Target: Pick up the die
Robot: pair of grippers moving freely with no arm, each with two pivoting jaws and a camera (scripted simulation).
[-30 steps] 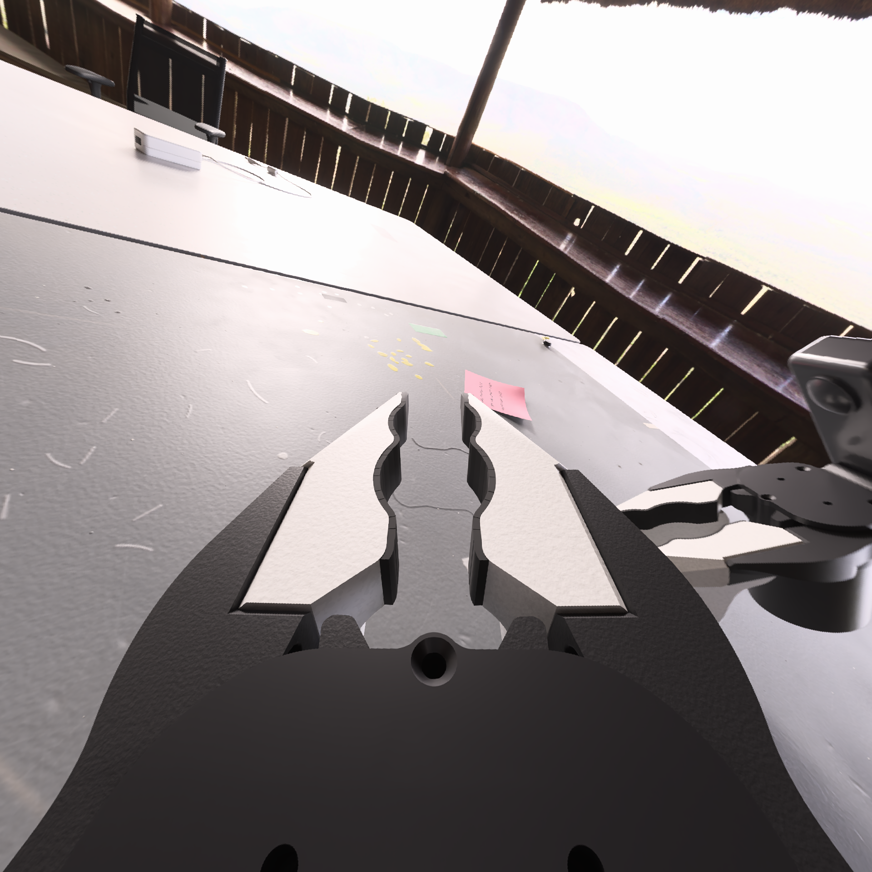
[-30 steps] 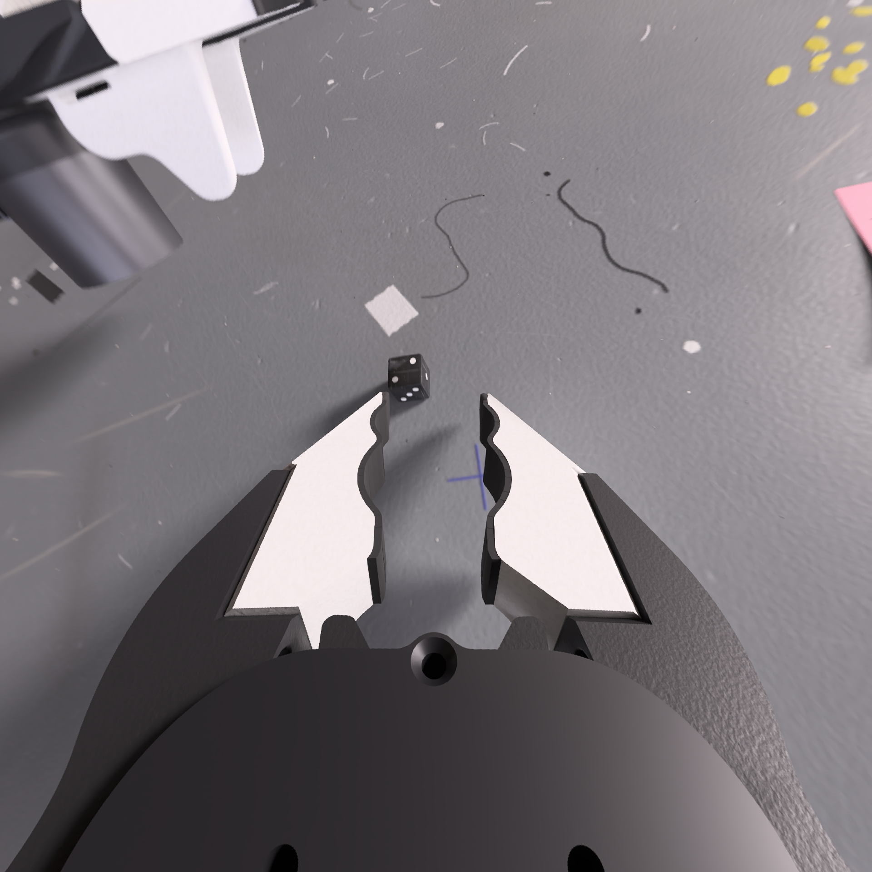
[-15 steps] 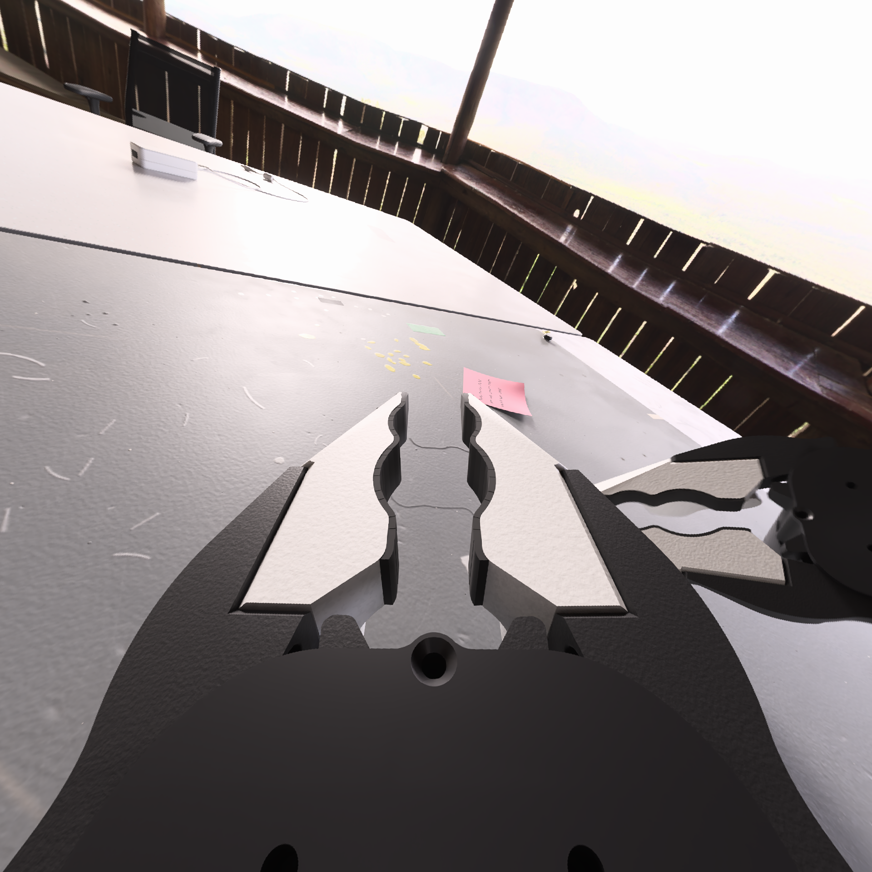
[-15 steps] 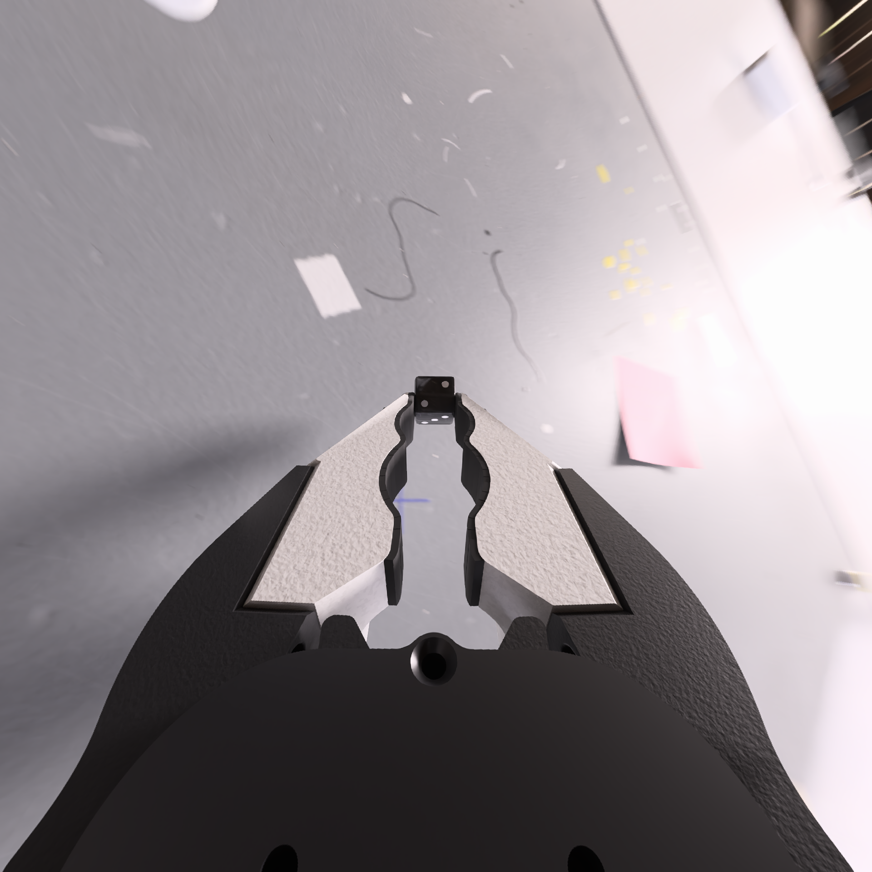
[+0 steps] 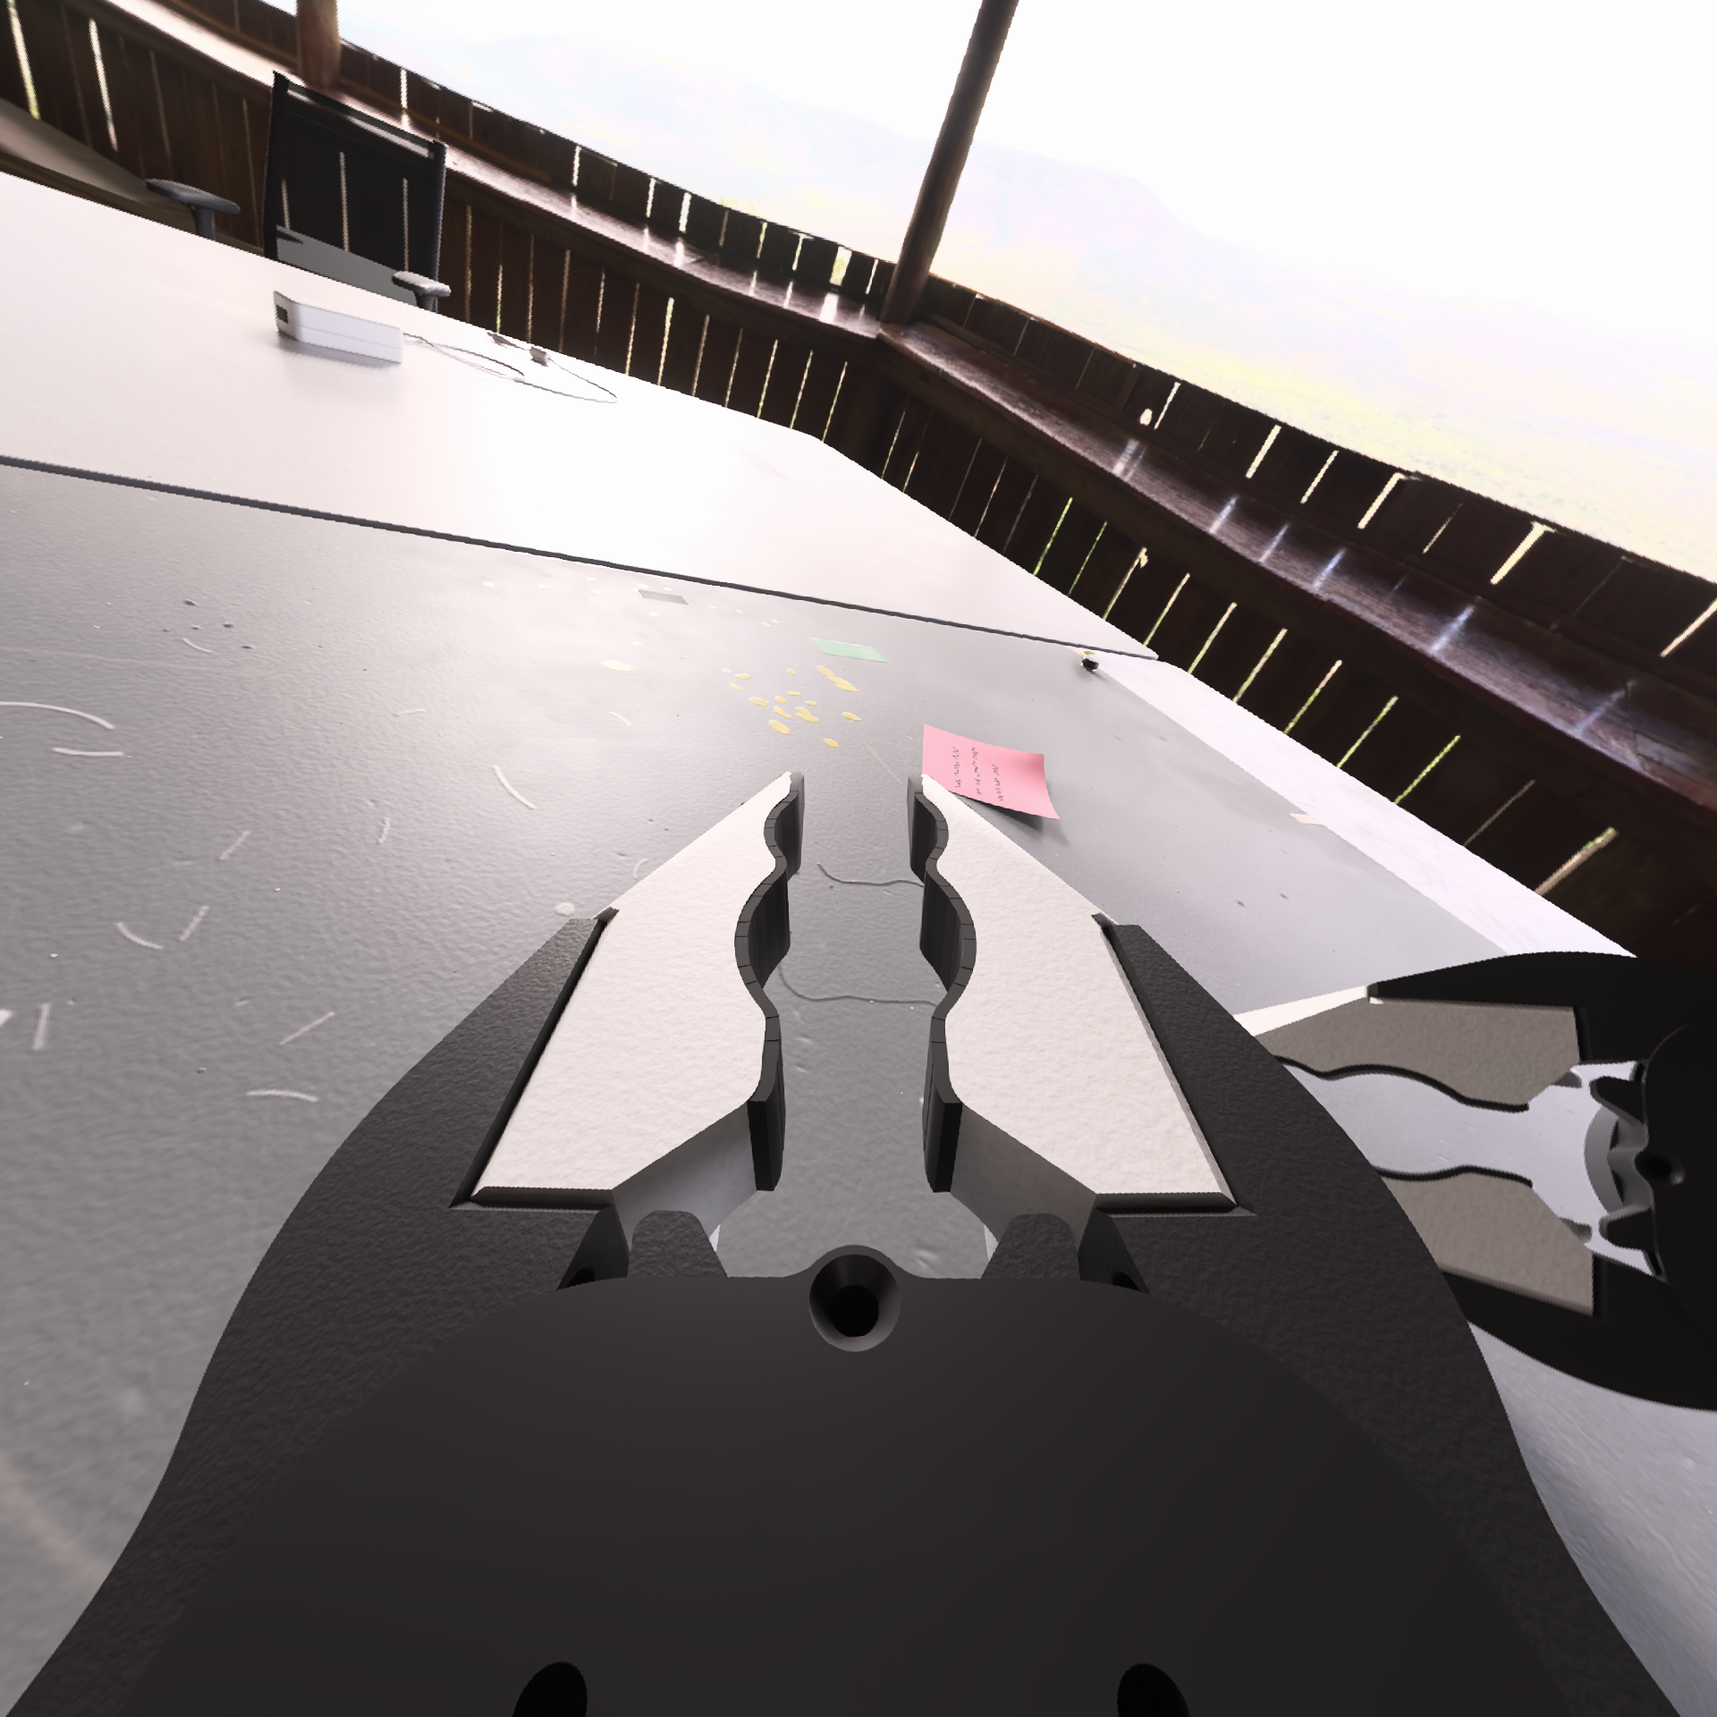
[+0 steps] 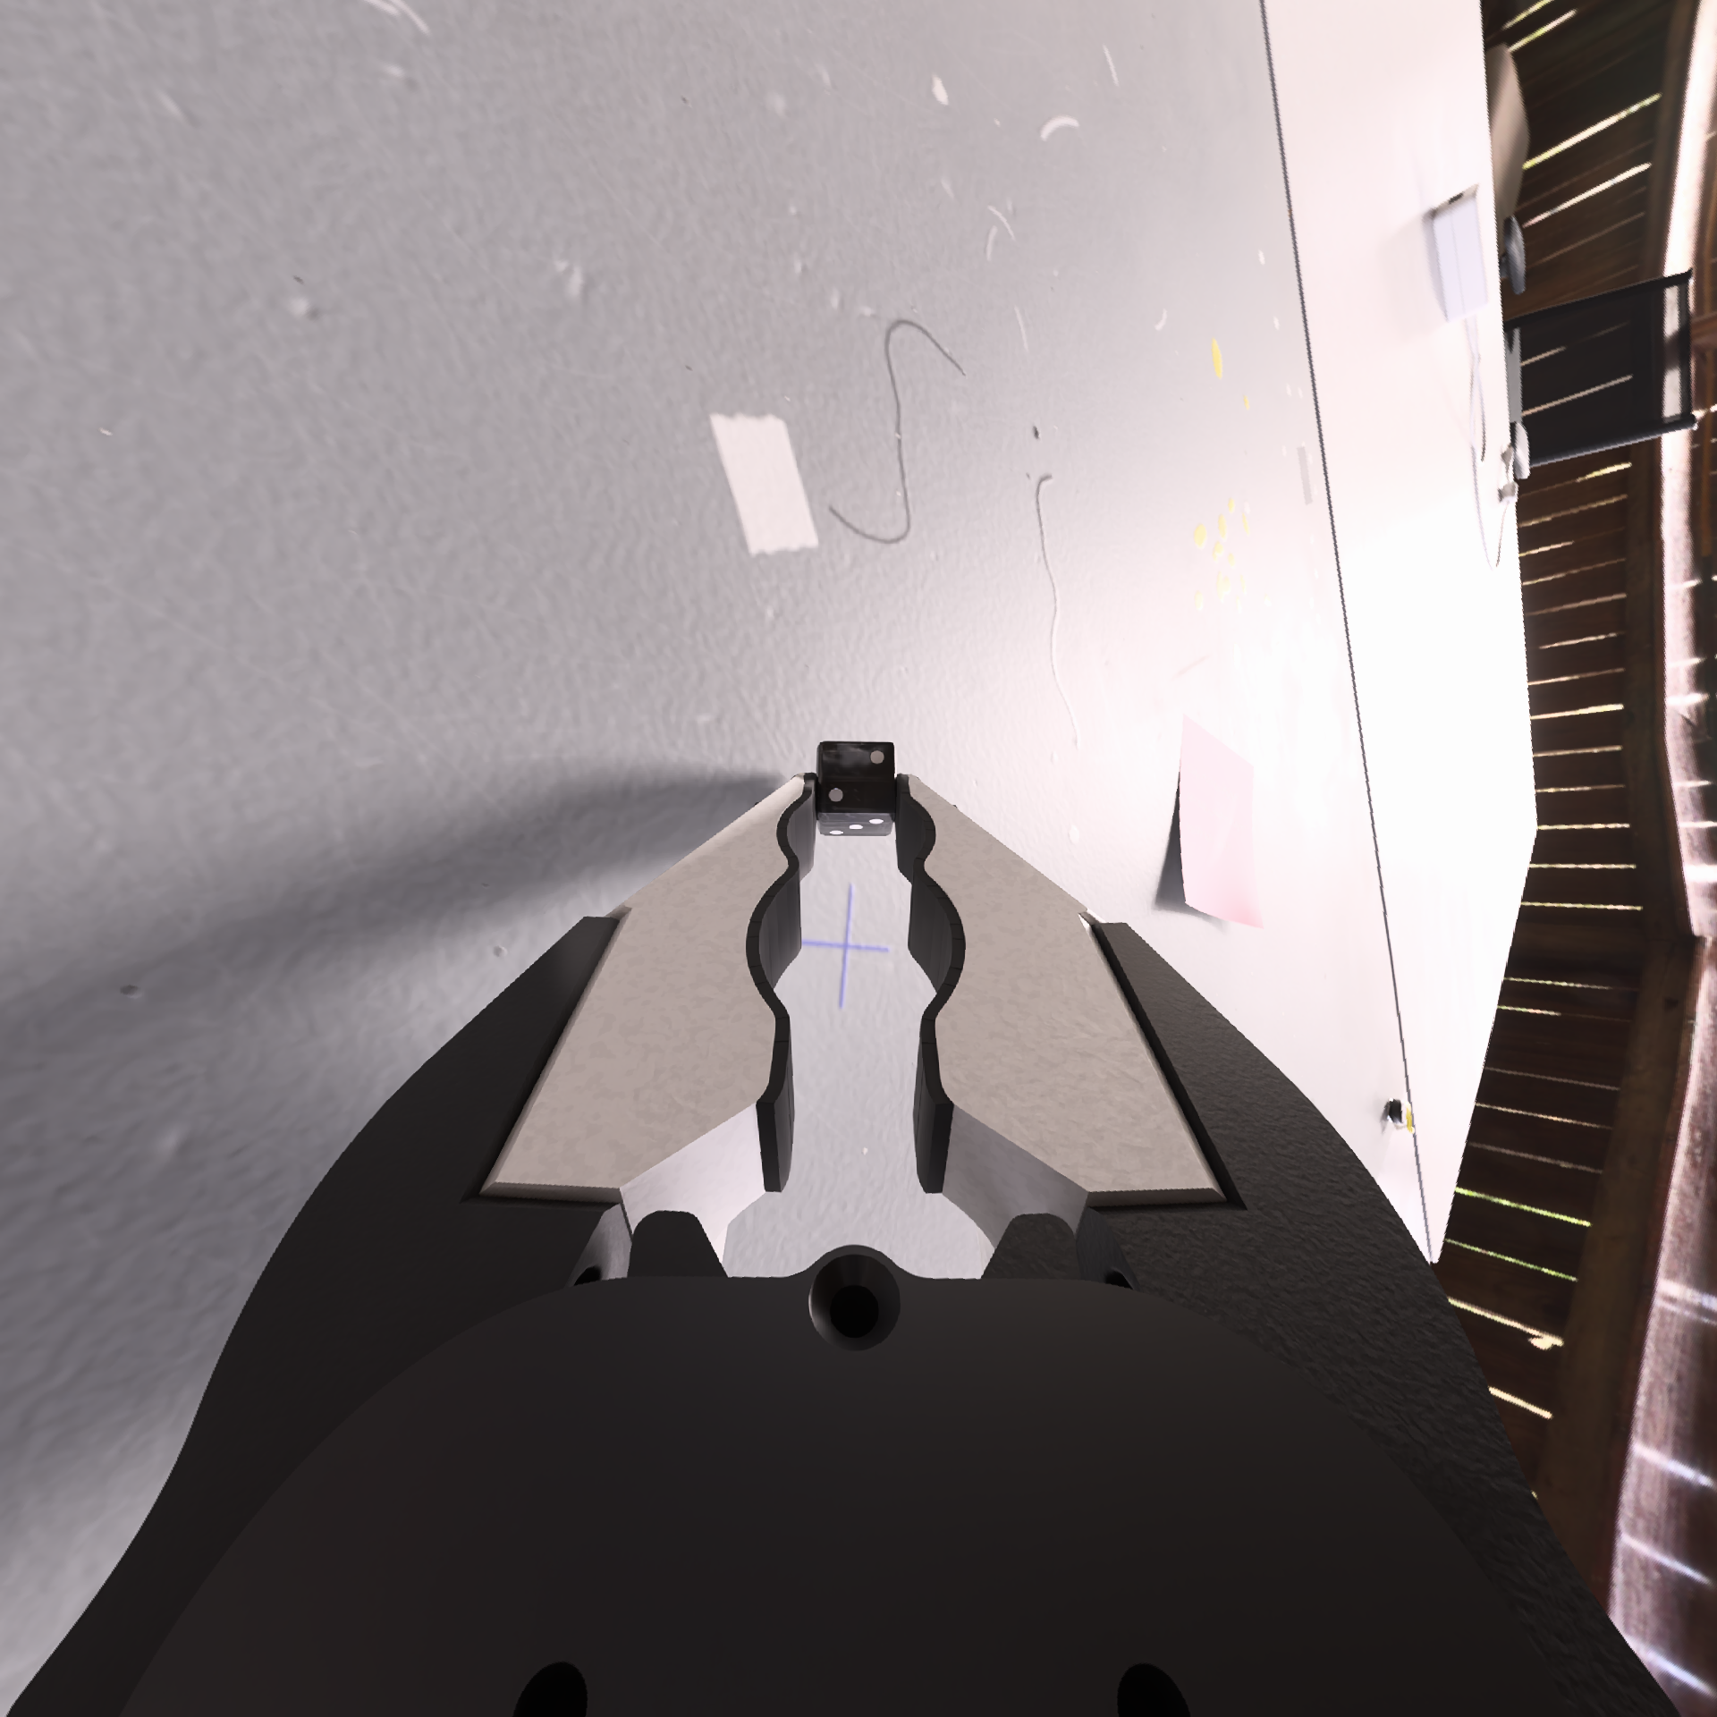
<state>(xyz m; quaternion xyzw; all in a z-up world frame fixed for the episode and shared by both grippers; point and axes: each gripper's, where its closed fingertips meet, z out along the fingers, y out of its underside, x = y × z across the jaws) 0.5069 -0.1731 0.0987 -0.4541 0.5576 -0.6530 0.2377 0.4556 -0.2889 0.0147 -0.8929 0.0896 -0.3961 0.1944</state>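
The die (image 6: 855, 788) is a small black cube with white pips. My right gripper (image 6: 855, 792) is shut on it at the very fingertips and holds it above the grey mat (image 6: 372, 465), rolled on its side. In the left wrist view the right gripper's body (image 5: 1487, 1143) shows at the right edge; the die is hidden there by my left finger. My left gripper (image 5: 855, 790) is open and empty, low over the mat (image 5: 279, 836), with nothing between its fingers.
A pink note (image 5: 989, 782) lies on the mat ahead of the left gripper, also in the right wrist view (image 6: 1217, 827). A white tape patch (image 6: 764, 483), yellow specks (image 5: 799, 720), a white box (image 5: 336, 327), an office chair (image 5: 348, 200) and a wooden railing (image 5: 1208, 483) show.
My right gripper has closed on the die, lifted it off the mat and rolled onto its side. The left gripper has barely moved.
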